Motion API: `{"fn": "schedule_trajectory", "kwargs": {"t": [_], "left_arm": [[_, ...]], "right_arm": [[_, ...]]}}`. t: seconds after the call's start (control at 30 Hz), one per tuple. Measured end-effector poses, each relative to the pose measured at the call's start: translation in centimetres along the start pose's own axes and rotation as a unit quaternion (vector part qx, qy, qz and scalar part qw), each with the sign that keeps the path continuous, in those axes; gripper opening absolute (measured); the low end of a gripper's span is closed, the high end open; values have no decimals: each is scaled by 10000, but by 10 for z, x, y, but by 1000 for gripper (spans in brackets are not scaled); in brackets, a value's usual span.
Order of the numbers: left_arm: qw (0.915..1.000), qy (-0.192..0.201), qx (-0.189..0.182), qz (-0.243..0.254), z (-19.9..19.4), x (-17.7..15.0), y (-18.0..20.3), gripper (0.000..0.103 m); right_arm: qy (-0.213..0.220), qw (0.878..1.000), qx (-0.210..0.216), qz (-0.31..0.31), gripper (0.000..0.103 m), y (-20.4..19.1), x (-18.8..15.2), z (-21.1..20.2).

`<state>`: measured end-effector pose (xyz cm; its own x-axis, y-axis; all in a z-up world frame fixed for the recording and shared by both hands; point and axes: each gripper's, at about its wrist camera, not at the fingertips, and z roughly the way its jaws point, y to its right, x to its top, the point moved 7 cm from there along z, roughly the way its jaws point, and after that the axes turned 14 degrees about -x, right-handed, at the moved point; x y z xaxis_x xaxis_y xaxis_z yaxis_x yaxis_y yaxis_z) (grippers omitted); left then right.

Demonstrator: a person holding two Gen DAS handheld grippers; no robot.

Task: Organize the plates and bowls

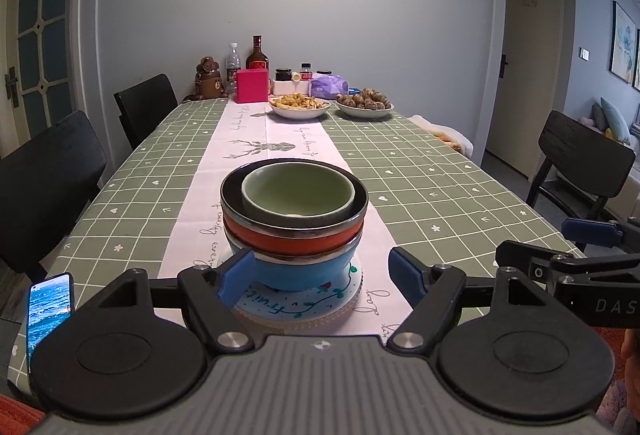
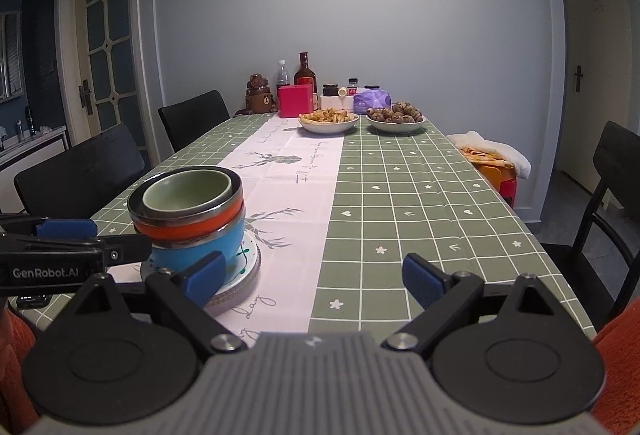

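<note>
Green checked cloth with a pale runner down its middle covers a long worktop [image 2: 420, 195]. On the runner, near the camera end, a stack is seen: a green bowl [image 1: 298, 191] is nested in a dark bowl [image 1: 294, 213], which sits in an orange bowl [image 1: 294, 241], which sits in a blue bowl [image 1: 304, 271]. The blue bowl rests on a white plate [image 1: 320, 305] painted with a vine and the word "Fruit". The left tongs [image 1: 320, 275] are spread wide around the foot of the stack; the left blue pad is seen in front of the blue bowl's side, and whether it touches cannot be told, while the right pad stands apart from it, so nothing is gripped. The right tongs [image 2: 316, 277] are likewise held wide open over bare cloth just right of the stack, with nothing between them. At the far end two white dishes of food [image 2: 328, 121] are set side by side, with bottles [image 2: 305, 75], jars and a pink box [image 2: 295, 101] behind them against a grey wall. Black chairs [image 2: 192, 117] are drawn up along both sides. A phone [image 1: 50, 309] with a lit screen is seen at the left edge of the left view.
</note>
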<state>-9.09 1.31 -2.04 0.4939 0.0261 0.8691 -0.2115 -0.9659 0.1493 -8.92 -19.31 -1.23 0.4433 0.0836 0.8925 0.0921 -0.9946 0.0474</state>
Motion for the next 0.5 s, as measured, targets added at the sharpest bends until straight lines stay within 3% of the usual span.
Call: {"fn": "schedule_trajectory", "kwargs": {"t": [0.5], "left_arm": [[9999, -3, 108, 126, -2, 0, 3, 90]], "right_arm": [[-68, 10000, 27, 20, 93, -1, -2, 1]]}}
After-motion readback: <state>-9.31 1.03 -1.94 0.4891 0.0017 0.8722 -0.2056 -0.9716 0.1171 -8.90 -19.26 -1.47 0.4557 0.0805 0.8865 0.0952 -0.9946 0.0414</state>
